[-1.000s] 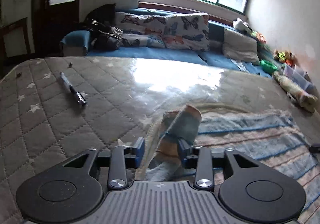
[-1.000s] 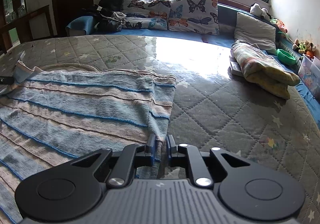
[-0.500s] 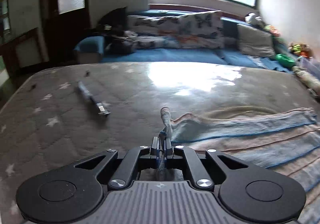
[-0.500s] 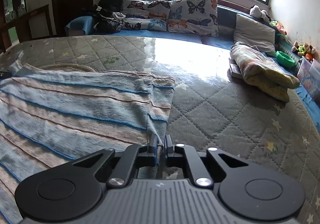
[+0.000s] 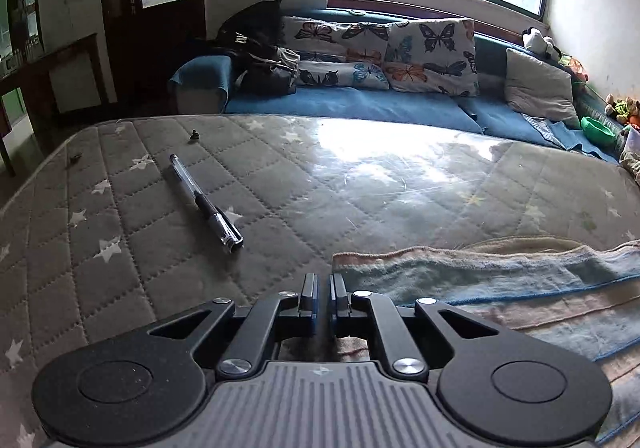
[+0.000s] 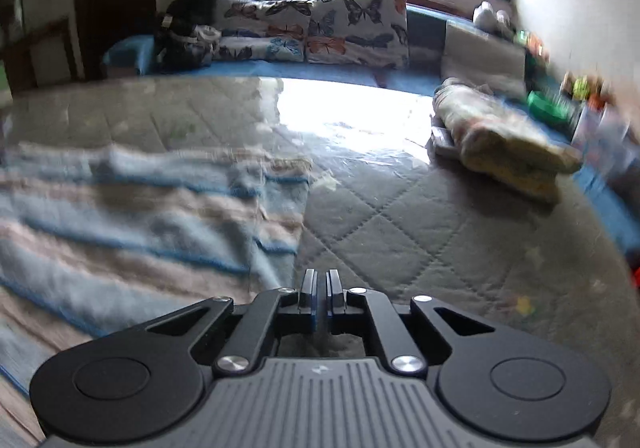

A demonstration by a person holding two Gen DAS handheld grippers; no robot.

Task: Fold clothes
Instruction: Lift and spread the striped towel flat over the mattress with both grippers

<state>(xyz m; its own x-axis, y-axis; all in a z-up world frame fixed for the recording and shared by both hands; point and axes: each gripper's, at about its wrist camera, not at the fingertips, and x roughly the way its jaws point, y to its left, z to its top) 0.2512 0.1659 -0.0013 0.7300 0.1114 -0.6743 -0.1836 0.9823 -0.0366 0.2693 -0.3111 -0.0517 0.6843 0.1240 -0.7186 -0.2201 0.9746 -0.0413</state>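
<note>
A blue and beige striped towel [image 5: 500,288] lies spread on the grey quilted mattress [image 5: 160,256]. Its far left corner rests flat just right of my left gripper [image 5: 323,294]. That gripper's jaws are opening: a narrow gap shows between the pads with no cloth in it. In the blurred right wrist view the towel [image 6: 132,224] fills the left half. My right gripper [image 6: 320,288] is shut at the towel's near right corner, where the cloth's edge runs down into the fingers.
A pen [image 5: 206,203] lies on the mattress left of the towel. A folded cloth bundle [image 6: 504,139] sits at the mattress's far right. Behind the mattress runs a blue sofa [image 5: 360,103] with butterfly cushions and a dark bag [image 5: 260,59].
The left gripper closed on the raised towel corner, carried it leftward and down, and now the corner lies flat with the jaws slightly apart. The right gripper stays shut; its view has blurred.
</note>
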